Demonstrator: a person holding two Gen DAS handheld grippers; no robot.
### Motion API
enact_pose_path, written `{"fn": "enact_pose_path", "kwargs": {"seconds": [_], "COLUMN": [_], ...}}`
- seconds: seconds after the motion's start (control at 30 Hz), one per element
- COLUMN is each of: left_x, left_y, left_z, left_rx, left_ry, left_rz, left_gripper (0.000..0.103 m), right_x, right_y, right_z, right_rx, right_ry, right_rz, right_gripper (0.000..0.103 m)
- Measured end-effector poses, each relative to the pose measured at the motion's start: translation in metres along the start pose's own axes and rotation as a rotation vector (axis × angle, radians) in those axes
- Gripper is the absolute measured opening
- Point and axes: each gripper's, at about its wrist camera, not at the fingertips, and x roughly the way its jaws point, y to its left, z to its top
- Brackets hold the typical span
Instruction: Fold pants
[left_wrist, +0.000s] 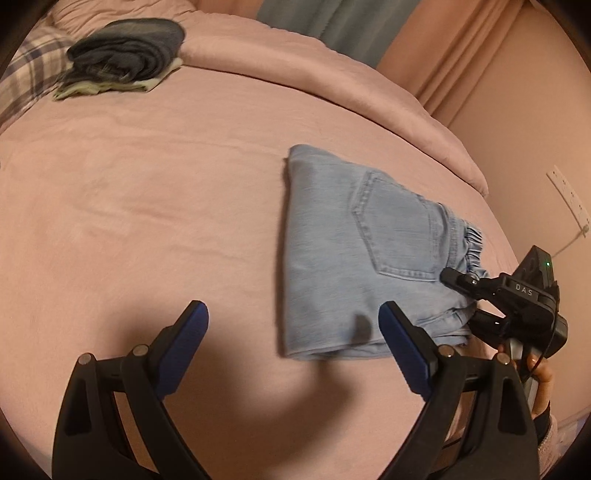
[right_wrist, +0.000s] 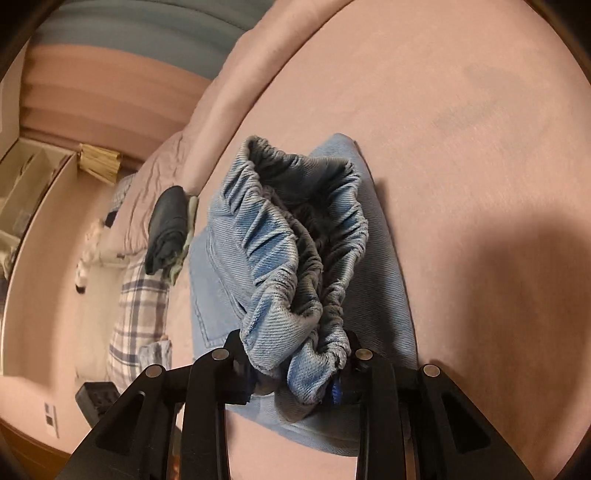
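pale blue denim pants (left_wrist: 343, 251) lie folded into a compact block on the pink bed (left_wrist: 147, 206), toward its right side, back pocket facing up. the right claw (right_wrist: 291, 373) is clamped on the gathered elastic waistband (right_wrist: 295, 229), which bunches up between its pads; no earlier view shows how it got there. white letters "das" read on the right claw's black body in the left wrist view. the left claw (left_wrist: 291, 347) hangs wide apart with nothing between its blue pads (left_wrist: 184, 339), just short of the pants' near folded edge. to the left of the pants the bed is bare and wide. far off, near the plaid pillow (left_wrist: 29, 74), a stack of dark folded clothes (left_wrist: 125, 55) sits well apart. the bed's right edge runs close beside the waistband, with a wall socket (left_wrist: 569, 195) beyond.
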Motion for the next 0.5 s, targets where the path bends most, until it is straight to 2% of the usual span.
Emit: {"fn": "enact_pose_path", "kwargs": {"seconds": [0.13,0.2,0.23,0.27,0.3,0.4,0.5], "left_x": [0.002,0.007,0.009,0.013,0.016,0.027,0.038], "left_y": [-0.018,-0.027,-0.032,-0.038,-0.043,-0.057,-0.066], "left_z": [0.007,0.013,0.014,0.017,0.019,0.026,0.032], "left_rx": [0.038,0.069,0.084,0.107,0.127,0.164,0.179], "left_ry": [-0.012,-0.013,-0.012,-0.012,-0.012,-0.018,-0.014], "left_rz": [-0.011,-0.012,-0.012,-0.009,-0.003,-0.009,-0.016], "left_gripper": [0.094,0.094,0.094,0.094,0.094,0.094,0.094], "right_x": [-0.007,-0.017,-0.023,-0.033,-0.043,-0.073,-0.079], "right_y": [0.005,0.01,0.014,0.017,0.02,0.03,0.043], "right_z": [0.0,0.001,0.001,0.0,0.0,0.003,0.011], "right_rx": [-0.034,-0.063,-0.078,-0.101,-0.124,-0.201,-0.261], "right_ry": [0.012,0.004,-0.01,-0.039,-0.076,-0.193,-0.218], "right_rz": [-0.033,-0.049,-0.058,-0.078,-0.111,-0.196,-0.189], "right_gripper": [0.034,0.047,0.051,0.058,0.061,0.061,0.061]}}
